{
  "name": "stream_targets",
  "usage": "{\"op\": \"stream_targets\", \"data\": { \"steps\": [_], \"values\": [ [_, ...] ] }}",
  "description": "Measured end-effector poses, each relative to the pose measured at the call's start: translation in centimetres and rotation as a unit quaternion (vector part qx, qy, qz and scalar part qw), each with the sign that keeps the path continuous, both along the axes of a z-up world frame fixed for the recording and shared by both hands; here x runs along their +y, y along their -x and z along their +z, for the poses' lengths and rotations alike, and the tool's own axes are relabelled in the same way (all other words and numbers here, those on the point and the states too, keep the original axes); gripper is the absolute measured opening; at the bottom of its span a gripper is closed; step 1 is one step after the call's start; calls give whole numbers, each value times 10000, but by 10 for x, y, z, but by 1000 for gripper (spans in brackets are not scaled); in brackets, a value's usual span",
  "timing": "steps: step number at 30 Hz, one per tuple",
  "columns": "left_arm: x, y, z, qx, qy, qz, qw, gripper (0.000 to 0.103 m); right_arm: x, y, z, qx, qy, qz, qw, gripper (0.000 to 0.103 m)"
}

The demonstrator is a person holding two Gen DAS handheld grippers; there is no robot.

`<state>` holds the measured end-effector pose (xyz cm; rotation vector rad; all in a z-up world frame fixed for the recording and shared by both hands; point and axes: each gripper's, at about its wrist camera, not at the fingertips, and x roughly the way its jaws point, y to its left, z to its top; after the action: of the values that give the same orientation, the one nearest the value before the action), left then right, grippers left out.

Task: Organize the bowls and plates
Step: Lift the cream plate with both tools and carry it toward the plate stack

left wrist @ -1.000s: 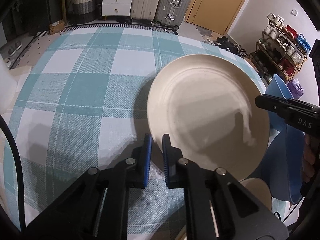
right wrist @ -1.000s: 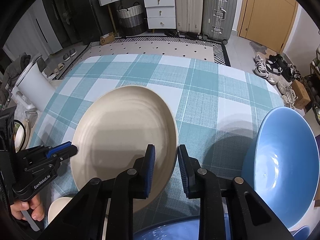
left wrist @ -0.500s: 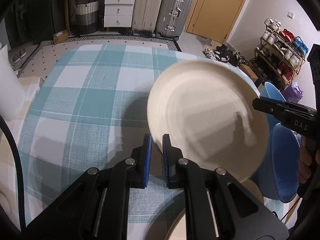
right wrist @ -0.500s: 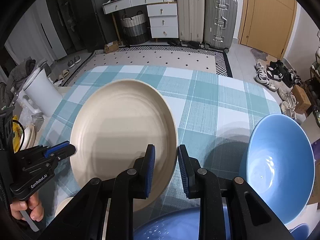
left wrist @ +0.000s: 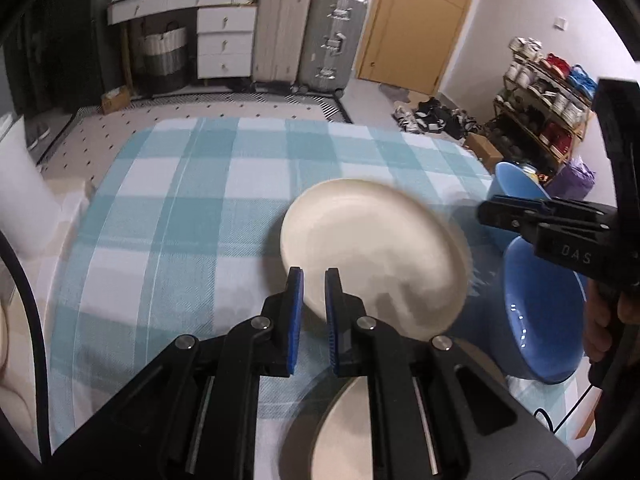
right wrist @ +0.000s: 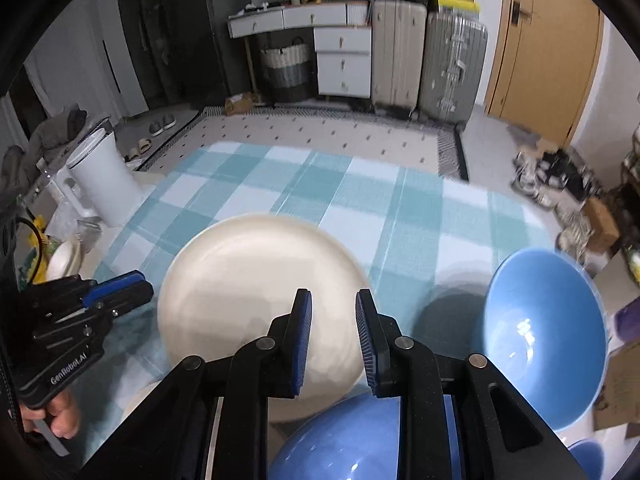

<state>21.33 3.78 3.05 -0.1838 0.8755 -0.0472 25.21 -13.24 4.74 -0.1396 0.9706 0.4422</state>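
Note:
A cream plate point(left wrist: 376, 256) point(right wrist: 248, 292) hangs above the teal checked tablecloth point(left wrist: 180, 220), held by opposite edges. My left gripper point(left wrist: 314, 276) is shut on its near left rim. In the right wrist view that gripper point(right wrist: 140, 286) meets the plate's left edge. My right gripper point(right wrist: 332, 300) is shut on the plate's right rim, which runs between its blue pads. The left wrist view shows this gripper point(left wrist: 486, 212) at the plate's far right edge. A second cream plate point(left wrist: 344, 432) lies below.
A large blue bowl point(right wrist: 544, 336) point(left wrist: 536, 320) stands right of the plate. Another blue bowl point(right wrist: 348, 440) sits under my right gripper, and a third point(left wrist: 516, 184) is at the table's right edge. A white bin point(right wrist: 104, 184) stands left of the table.
Both grippers have risen with the cream plate between them. The tablecloth and bowls look farther below, and the plate has tipped flatter.

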Motion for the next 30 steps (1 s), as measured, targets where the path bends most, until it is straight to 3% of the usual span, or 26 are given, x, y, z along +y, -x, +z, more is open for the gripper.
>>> {"op": "stream_targets", "data": {
  "steps": [6,8,11,14,17,19,21,30],
  "values": [
    [19,-7,-21,329,92,288,9990,9,-8,-3,-9,165,90,-129,9997,28],
    [25,-15,-32,483,209,369,9979,10,-13,-10,-13,259,74,-244,9993,42],
    [31,-26,-48,670,318,451,9962,16,-16,-20,-20,361,102,-334,9987,46],
    [34,-37,-61,788,443,475,9948,31,-16,-31,-29,502,157,-373,9979,49],
    [34,-47,-68,851,535,481,9938,51,-14,-41,-39,687,153,-372,9968,49],
    [35,-54,-71,844,642,453,9933,70,-13,-46,-46,783,167,-388,9960,50],
    [35,-61,-74,845,733,439,9928,77,-13,-50,-51,865,157,-396,9953,52],
    [28,-86,-89,1059,732,407,9908,78,-11,-64,-67,1087,155,-399,9931,58]
  ]
}}
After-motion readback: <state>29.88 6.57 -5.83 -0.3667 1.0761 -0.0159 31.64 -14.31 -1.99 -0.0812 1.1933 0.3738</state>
